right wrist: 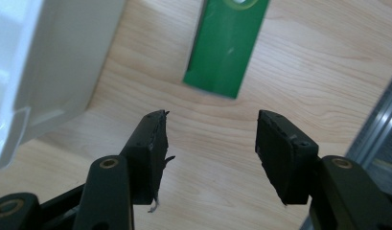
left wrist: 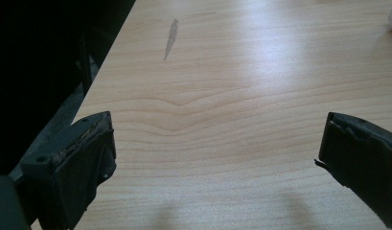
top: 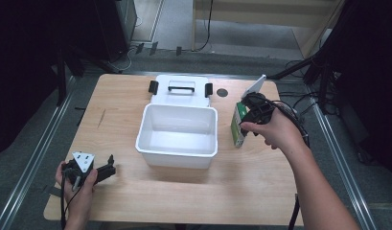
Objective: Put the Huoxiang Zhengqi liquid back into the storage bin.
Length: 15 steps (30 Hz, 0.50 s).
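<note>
A: Where was your right hand-held gripper (top: 246, 116)?

B: You had it up by the right edge of the counter (top: 117, 124), approx. halfway along, just beside the green carton (top: 238, 125). Jaws stood apart w/ nothing between them in the right gripper view, so it was released; the carton (right wrist: 227, 45) lay beyond the tips, untouched.

A: And the carton itself?

B: It stood on the counter btw. the white bin (top: 178, 135) and your right hand (top: 275, 129), near the bin's right wall. Whether it touched the bin, I couldn't tell.

A: The bin?

B: Mid-counter, open, w/ its lid (top: 180, 90) lying flat behind it toward the far edge. In the right gripper view the bin wall (right wrist: 45, 62) ran along the left.

A: Left side?

B: Your left hand-held gripper (top: 109, 167) rested at the near left corner of the counter, well apart from the bin. Jaws were wide, released, w/ bare wood (left wrist: 222, 105) btw. them. A grey streak (left wrist: 171, 38) marked the wood farther off.
</note>
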Each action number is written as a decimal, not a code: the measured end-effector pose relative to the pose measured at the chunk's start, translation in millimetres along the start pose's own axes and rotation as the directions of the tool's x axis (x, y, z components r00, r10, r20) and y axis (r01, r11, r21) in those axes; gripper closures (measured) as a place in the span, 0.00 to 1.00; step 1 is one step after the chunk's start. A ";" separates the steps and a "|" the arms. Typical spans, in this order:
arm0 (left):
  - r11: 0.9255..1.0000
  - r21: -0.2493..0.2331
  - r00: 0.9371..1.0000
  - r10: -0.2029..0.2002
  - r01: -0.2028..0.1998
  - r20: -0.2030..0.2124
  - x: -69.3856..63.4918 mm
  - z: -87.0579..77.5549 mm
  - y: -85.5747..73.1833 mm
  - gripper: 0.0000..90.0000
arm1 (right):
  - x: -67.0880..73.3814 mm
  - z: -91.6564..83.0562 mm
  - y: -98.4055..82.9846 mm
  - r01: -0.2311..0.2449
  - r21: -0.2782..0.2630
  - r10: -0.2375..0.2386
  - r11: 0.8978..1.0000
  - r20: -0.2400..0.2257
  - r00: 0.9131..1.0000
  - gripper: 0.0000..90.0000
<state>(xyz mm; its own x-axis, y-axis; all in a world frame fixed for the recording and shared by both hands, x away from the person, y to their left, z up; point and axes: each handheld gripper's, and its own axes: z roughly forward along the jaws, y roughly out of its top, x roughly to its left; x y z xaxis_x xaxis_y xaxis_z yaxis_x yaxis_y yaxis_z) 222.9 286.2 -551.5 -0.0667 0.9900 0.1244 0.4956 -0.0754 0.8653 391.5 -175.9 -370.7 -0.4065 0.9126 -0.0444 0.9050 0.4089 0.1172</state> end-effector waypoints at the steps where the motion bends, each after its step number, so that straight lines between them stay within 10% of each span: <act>1: 1.000 0.001 1.000 0.000 0.000 0.000 0.0 0.1 0.1 0.00 | -0.5 0.4 4.8 -0.015 0.011 0.015 1.000 0.022 1.000 0.51; 15: 1.000 0.008 1.000 0.022 -0.022 -0.009 -1.7 0.8 0.4 0.00 | -2.7 17.9 48.2 -0.073 0.075 0.071 0.995 0.023 0.997 0.54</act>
<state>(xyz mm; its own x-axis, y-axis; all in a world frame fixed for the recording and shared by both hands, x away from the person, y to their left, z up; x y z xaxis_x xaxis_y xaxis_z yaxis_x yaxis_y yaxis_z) 223.9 284.6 -551.8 -0.0638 0.9870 0.1479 0.5039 -0.0961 0.8584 438.5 -158.5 -382.7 -0.3378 0.9393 -0.0592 0.9391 0.3406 0.0452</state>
